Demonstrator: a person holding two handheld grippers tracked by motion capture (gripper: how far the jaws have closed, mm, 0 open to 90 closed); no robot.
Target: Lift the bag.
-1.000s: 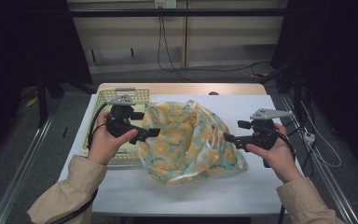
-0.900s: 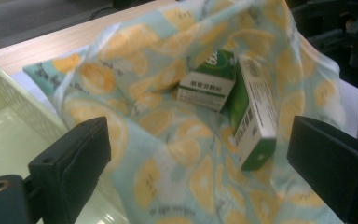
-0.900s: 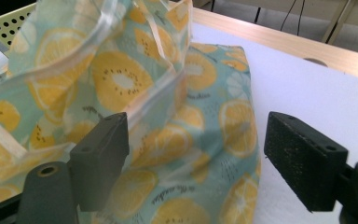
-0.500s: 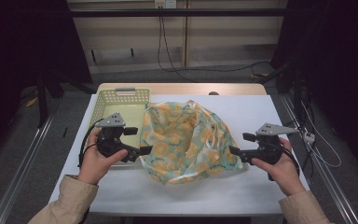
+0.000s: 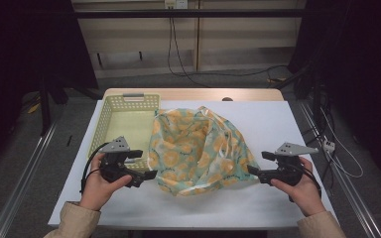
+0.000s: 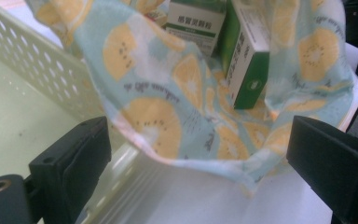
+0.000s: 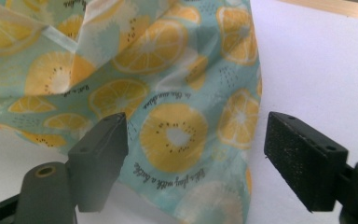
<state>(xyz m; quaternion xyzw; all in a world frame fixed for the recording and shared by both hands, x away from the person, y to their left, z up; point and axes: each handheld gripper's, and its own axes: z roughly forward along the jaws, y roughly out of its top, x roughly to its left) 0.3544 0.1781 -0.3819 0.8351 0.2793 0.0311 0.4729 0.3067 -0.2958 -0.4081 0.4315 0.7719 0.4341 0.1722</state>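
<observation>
Soft printed bag, boxes inside, both tools released

Fabric here is a thin, limp bag of pale teal cloth printed with yellow citrus slices [image 5: 198, 148], lying crumpled in the middle of the white table [image 5: 278, 124], its left edge lapping against the pale green perforated plastic basket [image 5: 124, 111]. It looks light and floppy by itself, with a slightly glossy, possibly slippery face, so it would likely sag and fold wherever it is lifted. The left tool view shows green-and-white cardboard cartons [image 6: 247, 56] standing inside the open mouth; these rigid, sharp-cornered boxes probably give the bag most of its weight and could tip or slide out if one side is raised alone.

The left tool [image 5: 141, 166] sits at the bag's near-left edge, jaws spread wide, with the cloth rim [image 6: 186, 158] lying between them but unpinched. The right tool [image 5: 259, 166] is likewise released at the near-right edge, cloth [image 7: 177, 135] between its jaws and untouched.

Best hold, in my judgement, is the doubled hem at each side of the mouth, taken evenly by both.
</observation>
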